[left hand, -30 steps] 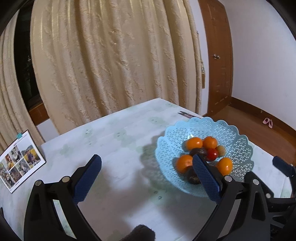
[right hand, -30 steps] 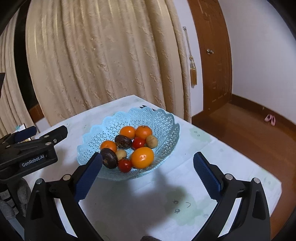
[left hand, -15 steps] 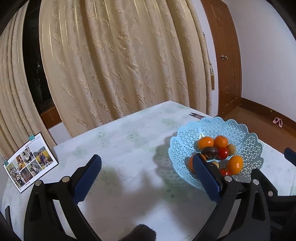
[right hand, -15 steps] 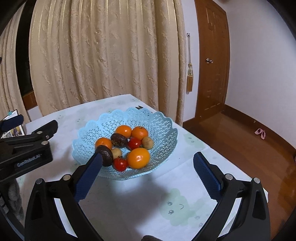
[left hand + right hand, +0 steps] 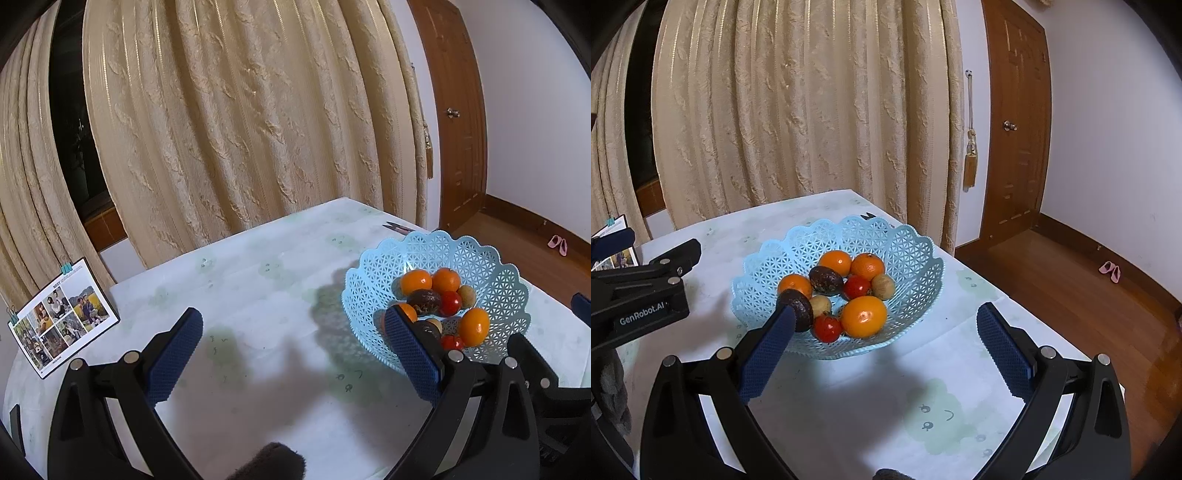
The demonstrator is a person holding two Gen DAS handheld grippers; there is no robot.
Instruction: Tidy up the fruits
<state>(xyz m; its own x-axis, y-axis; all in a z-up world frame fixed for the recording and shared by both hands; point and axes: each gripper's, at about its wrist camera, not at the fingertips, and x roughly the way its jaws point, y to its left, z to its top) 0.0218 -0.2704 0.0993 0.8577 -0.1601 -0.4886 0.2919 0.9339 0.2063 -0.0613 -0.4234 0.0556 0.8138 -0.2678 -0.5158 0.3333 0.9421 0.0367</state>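
Claws back — basket (image 5: 908, 258) further ahead

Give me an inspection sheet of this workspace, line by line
Surface: table under a pale printed cloth.
Job's things: blue basket holding oranges, tomatoes, dark fruits and small tan fruits.
Clutter: photo card at the table's left edge; small scissors behind the basket.
Grippers: left gripper and right gripper both open, empty, above the table.
Cables: nothing seen.
Surroundings: curtain, wooden door, pink slippers on the floor.
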